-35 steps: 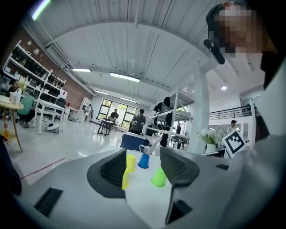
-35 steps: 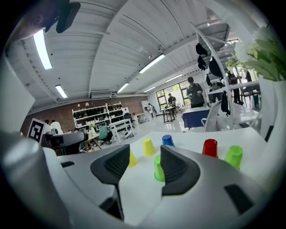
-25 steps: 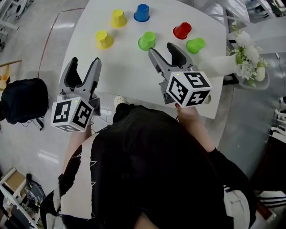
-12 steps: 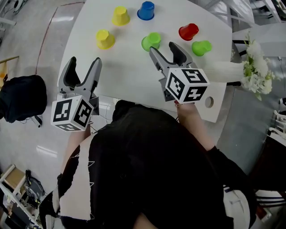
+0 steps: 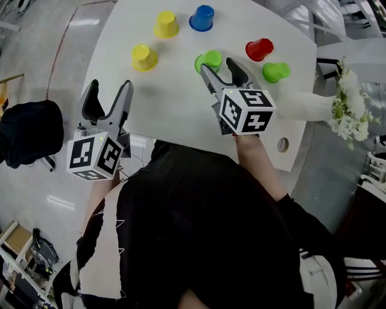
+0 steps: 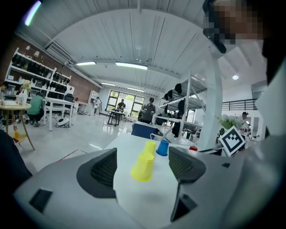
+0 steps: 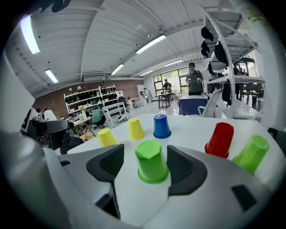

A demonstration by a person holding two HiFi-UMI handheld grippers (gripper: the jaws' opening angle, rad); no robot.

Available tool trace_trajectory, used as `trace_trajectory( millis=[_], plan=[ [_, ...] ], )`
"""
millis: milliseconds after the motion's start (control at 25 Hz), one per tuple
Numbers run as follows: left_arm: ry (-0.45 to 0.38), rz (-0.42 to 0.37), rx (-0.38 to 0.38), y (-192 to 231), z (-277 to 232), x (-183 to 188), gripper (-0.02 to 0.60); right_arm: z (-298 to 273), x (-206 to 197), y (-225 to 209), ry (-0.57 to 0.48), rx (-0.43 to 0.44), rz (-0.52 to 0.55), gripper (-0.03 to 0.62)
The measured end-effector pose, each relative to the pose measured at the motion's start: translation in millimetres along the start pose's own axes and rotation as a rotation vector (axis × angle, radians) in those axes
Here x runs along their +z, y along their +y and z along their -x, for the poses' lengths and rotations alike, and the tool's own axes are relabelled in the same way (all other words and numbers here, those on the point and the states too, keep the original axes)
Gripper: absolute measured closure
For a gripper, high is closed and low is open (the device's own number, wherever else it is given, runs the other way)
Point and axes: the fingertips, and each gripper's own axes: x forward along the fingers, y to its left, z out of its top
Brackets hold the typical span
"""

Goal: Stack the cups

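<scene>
1. Six cups stand mouth-down on the white tabletop [image 5: 175, 102], all separate, none stacked yet: two yellow, one blue cup [image 5: 202, 18], one red cup [image 5: 259, 49] and two green.
2. The right gripper [image 5: 218, 65] has just been opening its jaws. They stand wide apart with the nearer green cup [image 5: 209, 60] framed between them, and the pads are not touching it.
3. The left gripper [image 5: 110, 87] has also just been opening. Its jaws are wide and empty, lined up on the nearer yellow cup [image 5: 144, 57], which is well ahead of them.
4. The cups look like light, thin plastic with smooth, tapered walls, so they probably tip or skid at a nudge and flex under a hard squeeze.
5. The best hold seems to be mid-wall on opposite sides with a gentle pinch, because near the narrow top the taper could let the cup slip out.
</scene>
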Motion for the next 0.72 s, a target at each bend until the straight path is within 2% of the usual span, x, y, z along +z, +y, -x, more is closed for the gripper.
trace_trajectory(
  millis=[360,720],
  plan=[
    [0.012,0.011,0.001,11.8,-6.3,-2.4,0.222,-17.2,-5.1,-1.9,0.04,-0.042,0.032,0.303],
    [0.019,0.021,-0.003,20.2,-6.0,-5.8,0.222,-22.9,-8.6,-1.9,0.059,-0.081,0.051,0.344]
  ],
)
